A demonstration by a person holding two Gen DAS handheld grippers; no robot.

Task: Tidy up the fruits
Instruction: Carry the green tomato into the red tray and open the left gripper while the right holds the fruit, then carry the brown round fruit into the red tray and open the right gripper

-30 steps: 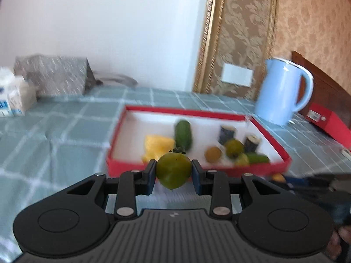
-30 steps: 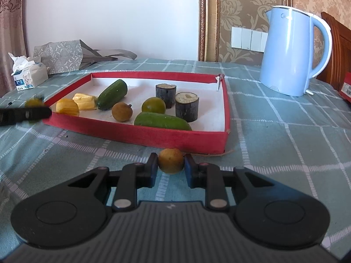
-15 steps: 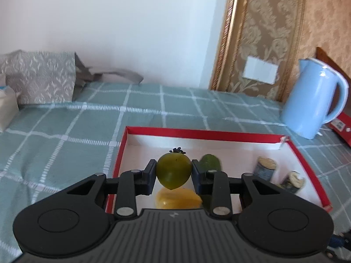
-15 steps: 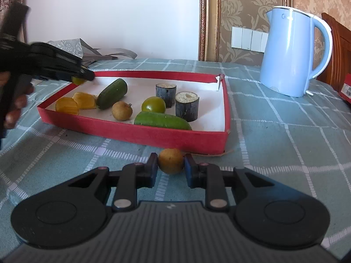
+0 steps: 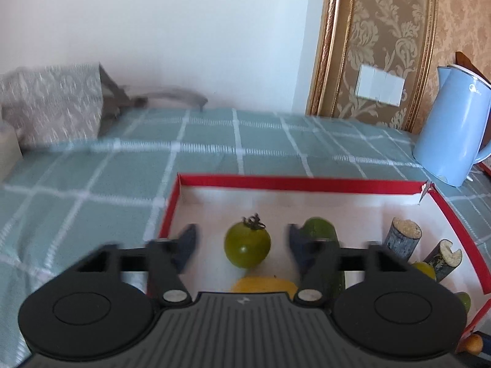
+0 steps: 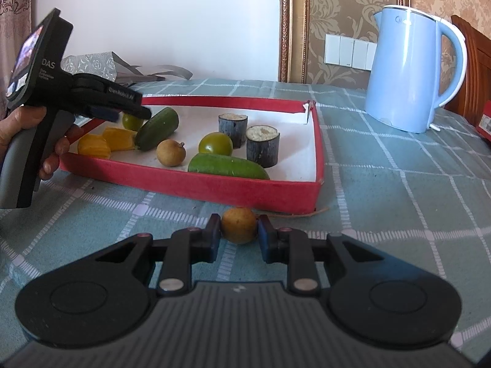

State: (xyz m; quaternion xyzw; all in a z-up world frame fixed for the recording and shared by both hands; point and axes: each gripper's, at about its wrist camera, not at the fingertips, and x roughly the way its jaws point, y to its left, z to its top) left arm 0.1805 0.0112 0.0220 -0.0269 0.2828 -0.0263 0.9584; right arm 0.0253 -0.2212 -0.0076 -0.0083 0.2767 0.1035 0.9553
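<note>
Now my left gripper (image 5: 242, 247) gapes around the round green tomato (image 5: 247, 244) inside the red cardboard tray (image 5: 300, 183); my right gripper (image 6: 238, 230) clamps the small tan longan (image 6: 238, 224) just before its near wall.

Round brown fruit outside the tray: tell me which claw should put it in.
Right. The right claw is shut on the round brown fruit, just outside the red tray. The left claw is open over the tray, beside the green tomato.

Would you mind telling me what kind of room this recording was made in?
Probably a home dining room: a table under a checked green tablecloth, a blue electric kettle on it, damask wallpaper and a wooden chair behind.
</note>
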